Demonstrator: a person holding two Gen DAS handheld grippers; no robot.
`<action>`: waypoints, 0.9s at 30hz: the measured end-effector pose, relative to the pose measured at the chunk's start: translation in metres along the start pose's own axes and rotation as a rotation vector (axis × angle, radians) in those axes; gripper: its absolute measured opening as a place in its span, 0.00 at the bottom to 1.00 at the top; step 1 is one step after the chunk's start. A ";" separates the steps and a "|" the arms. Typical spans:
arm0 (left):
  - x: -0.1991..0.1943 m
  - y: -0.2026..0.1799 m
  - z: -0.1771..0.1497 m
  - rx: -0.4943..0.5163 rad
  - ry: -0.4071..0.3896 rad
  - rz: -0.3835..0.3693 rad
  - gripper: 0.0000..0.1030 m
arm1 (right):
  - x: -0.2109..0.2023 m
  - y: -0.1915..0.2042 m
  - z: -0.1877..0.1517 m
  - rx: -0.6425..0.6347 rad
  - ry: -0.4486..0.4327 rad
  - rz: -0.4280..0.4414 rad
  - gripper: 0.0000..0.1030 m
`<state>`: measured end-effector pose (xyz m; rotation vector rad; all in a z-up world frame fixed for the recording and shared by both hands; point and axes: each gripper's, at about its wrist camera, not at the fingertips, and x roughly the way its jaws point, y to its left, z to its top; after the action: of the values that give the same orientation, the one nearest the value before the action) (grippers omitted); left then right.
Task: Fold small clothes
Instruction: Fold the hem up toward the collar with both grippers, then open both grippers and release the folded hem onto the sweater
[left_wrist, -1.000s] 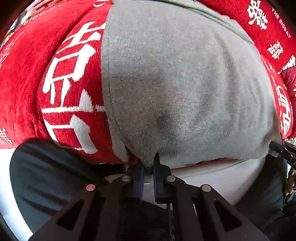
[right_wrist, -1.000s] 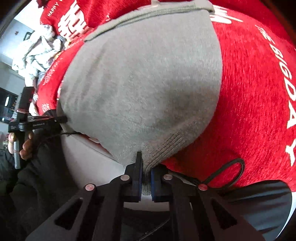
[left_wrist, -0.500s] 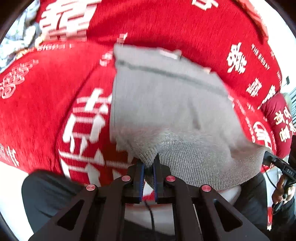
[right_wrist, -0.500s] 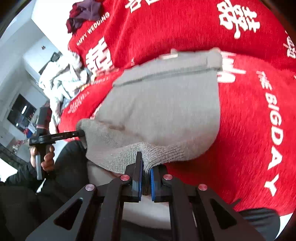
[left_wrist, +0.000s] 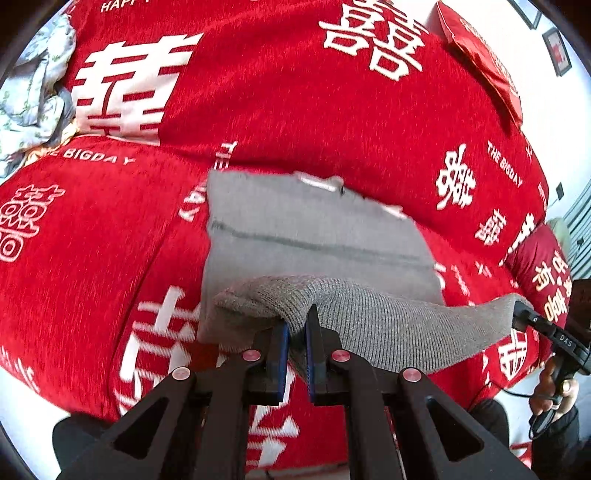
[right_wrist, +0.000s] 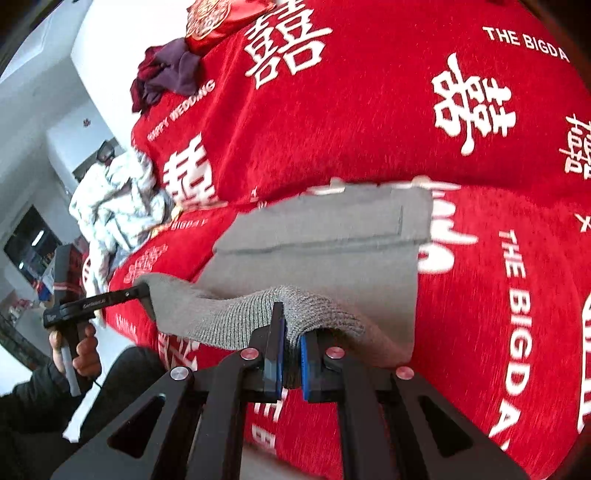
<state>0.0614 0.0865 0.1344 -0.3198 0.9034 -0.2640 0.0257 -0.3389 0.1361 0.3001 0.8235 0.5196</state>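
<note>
A small grey knit garment (left_wrist: 314, 236) (right_wrist: 325, 236) lies on a red sofa cover with white characters. Its ribbed near hem is lifted off the seat and stretched between both grippers, while the far part still rests flat. My left gripper (left_wrist: 295, 332) is shut on the hem's left corner. My right gripper (right_wrist: 290, 332) is shut on the right corner. The right gripper (left_wrist: 524, 317) shows at the right edge of the left wrist view, and the left gripper (right_wrist: 142, 295) at the left of the right wrist view, each in a person's hand.
A heap of pale crumpled clothes (left_wrist: 29, 96) (right_wrist: 114, 199) lies at the sofa's left end. Dark red and purple clothes (right_wrist: 166, 74) sit on the backrest near a red cushion (right_wrist: 221, 14). Another red cushion (left_wrist: 543, 273) rests at the right end.
Both grippers rose and tilted up with the hem held. The near edge came off the seat and hangs stretched between them; more of the sofa back is in view.
</note>
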 end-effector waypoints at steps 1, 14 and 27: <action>0.002 0.001 0.008 -0.007 -0.008 -0.004 0.08 | 0.002 -0.001 0.006 0.002 -0.008 -0.006 0.07; 0.065 0.004 0.095 -0.052 -0.043 0.033 0.08 | 0.067 -0.038 0.088 0.081 -0.060 -0.067 0.07; 0.180 0.022 0.161 -0.113 0.042 0.107 0.08 | 0.181 -0.107 0.139 0.224 0.020 -0.130 0.07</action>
<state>0.2986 0.0683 0.0892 -0.3702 0.9755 -0.1219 0.2675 -0.3371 0.0667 0.4450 0.9157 0.3095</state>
